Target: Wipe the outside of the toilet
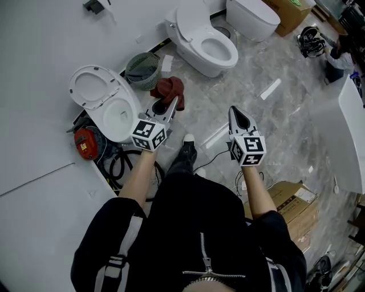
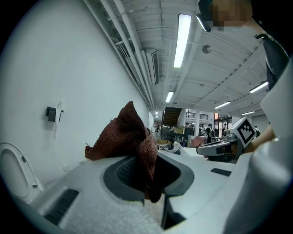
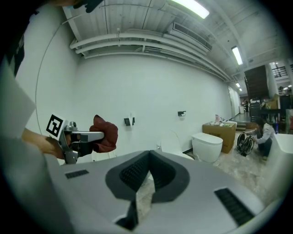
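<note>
A big workshop hall: toilets (image 1: 205, 43) stand in a row along the white wall (image 1: 34, 45), a box (image 1: 288, 14) at its end, pipes (image 3: 137, 41) and strip lights (image 2: 182, 41) above it.

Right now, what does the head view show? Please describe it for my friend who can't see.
Seen from above, a person holds a dark red cloth pinched in the left claw, over a grey floor beside an open white toilet. The right claw is shut and empty. A green basket and a second toilet stand further off.
</note>
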Available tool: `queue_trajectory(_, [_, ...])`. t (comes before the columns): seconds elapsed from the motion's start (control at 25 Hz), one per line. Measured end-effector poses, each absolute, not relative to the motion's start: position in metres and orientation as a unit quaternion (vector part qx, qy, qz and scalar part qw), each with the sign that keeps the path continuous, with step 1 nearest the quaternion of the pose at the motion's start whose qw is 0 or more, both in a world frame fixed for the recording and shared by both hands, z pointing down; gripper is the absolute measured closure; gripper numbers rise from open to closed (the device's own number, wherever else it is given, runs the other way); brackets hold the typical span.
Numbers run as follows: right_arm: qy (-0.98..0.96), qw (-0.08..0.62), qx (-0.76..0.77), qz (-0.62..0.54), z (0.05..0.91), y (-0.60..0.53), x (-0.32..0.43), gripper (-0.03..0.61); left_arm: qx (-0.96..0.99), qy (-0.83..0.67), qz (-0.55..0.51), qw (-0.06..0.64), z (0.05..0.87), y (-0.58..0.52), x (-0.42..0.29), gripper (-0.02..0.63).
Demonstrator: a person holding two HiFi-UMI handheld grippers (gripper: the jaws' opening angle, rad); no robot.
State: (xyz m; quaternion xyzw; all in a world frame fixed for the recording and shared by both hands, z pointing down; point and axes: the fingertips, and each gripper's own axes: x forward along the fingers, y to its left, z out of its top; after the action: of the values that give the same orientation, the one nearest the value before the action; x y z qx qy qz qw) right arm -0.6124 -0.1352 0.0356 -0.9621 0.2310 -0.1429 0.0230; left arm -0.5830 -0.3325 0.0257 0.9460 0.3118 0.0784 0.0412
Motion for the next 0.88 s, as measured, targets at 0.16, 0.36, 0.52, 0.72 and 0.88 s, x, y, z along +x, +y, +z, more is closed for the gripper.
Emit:
queue_trajectory(0.16, [0.227,0.019,-0.961,-0.157,0.047,-0.141,-0.562,0.577,0.944,0.317,0.086,0.041,0.037,-0.339,-0.533,0.554])
queue_trajectory(0.36, [0.218,0.016,-0.961,-0.168,0.049,-0.153,-0.491,0.577,0.941,0.322,0.097,0.041,0.045,-0.355,-0.461,0.554])
queue_trajectory(0.52, [0.205,0.014,-0.965,-0.163,0.043,-0.163,-0.442,0.577,0.935,0.340,0.100,0.029,0.046,-0.362,-0.409,0.554])
queue_trajectory(0.72, [0.188,0.024,-0.968,-0.166,0.043,-0.165,-0.407,0.577,0.928,0.357,0.101,0.030,0.049,-0.356,-0.363,0.554])
queue_trajectory(0.88, [0.183,0.028,-0.968,-0.171,0.050,-0.159,-0.385,0.577,0.926,0.361,0.105,0.036,0.058,-0.343,-0.337,0.554])
